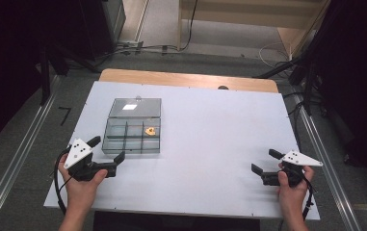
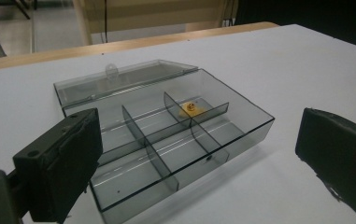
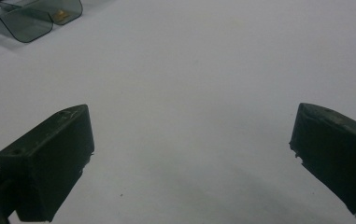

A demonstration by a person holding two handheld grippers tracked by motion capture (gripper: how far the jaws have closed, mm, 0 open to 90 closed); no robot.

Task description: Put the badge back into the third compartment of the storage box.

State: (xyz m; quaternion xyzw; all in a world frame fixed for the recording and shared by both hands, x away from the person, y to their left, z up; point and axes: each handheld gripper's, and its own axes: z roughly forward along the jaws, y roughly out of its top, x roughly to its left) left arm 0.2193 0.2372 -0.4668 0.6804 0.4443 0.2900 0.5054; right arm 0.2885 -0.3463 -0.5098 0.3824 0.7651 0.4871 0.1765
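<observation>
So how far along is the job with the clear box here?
Done: the box lies open, its lid folded back flat, and a small yellow piece sits in one far compartment; the other compartments look empty. In hand: nothing. The left tongs are open just in front of the box, and the right tongs are open over bare table. Left: probably working on the piece or closing the lid.

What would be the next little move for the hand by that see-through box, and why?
Probably ease the left gripper forward to the clear smoky plastic compartment box. Its jaws stand open and hold nothing, the hinged lid lies open, and the small yellow piece sits in a far compartment, out of grasp.
</observation>
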